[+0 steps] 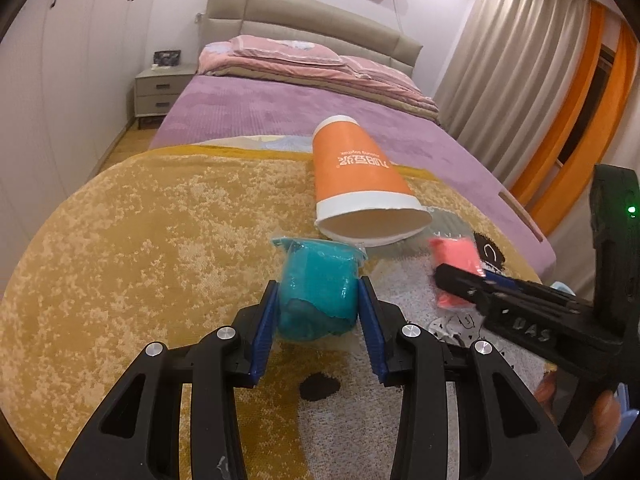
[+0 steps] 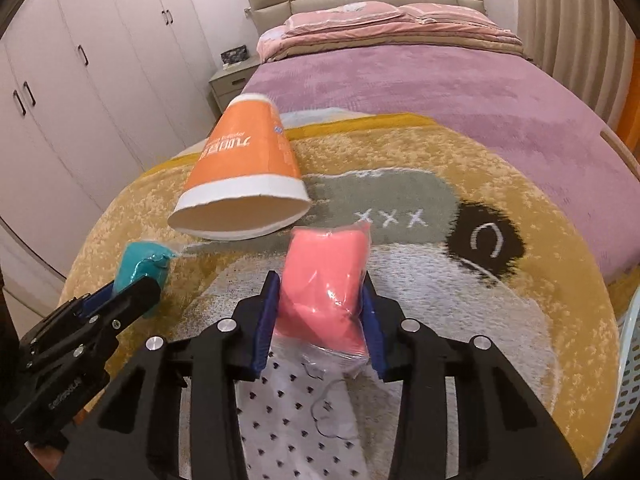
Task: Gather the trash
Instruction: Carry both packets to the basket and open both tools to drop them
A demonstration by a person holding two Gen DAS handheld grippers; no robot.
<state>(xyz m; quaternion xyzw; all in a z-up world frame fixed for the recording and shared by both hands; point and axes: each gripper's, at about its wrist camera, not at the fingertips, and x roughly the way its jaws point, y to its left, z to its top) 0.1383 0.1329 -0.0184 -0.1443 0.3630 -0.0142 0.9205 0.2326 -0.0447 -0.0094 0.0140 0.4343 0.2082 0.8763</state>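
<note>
My left gripper (image 1: 318, 292) is shut on a teal packet in clear wrap (image 1: 318, 280) and holds it over the yellow blanket (image 1: 140, 240). My right gripper (image 2: 320, 292) is shut on a pink packet in clear wrap (image 2: 324, 280). The right gripper with the pink packet (image 1: 454, 258) shows at the right of the left wrist view. The left gripper with the teal packet (image 2: 138, 266) shows at the lower left of the right wrist view. An orange and white paper cup (image 1: 358, 180) lies on its side on the blanket just beyond both packets, mouth towards me; it also shows in the right wrist view (image 2: 244, 176).
The blanket lies on the foot of a bed with a purple cover (image 1: 280, 108) and pink bedding (image 1: 304, 64) at the headboard. A bedside table (image 1: 162, 92) and white wardrobes (image 2: 80, 80) stand at the left. Curtains (image 1: 520, 80) hang at the right. A white perforated basket (image 2: 628, 380) is at the right edge.
</note>
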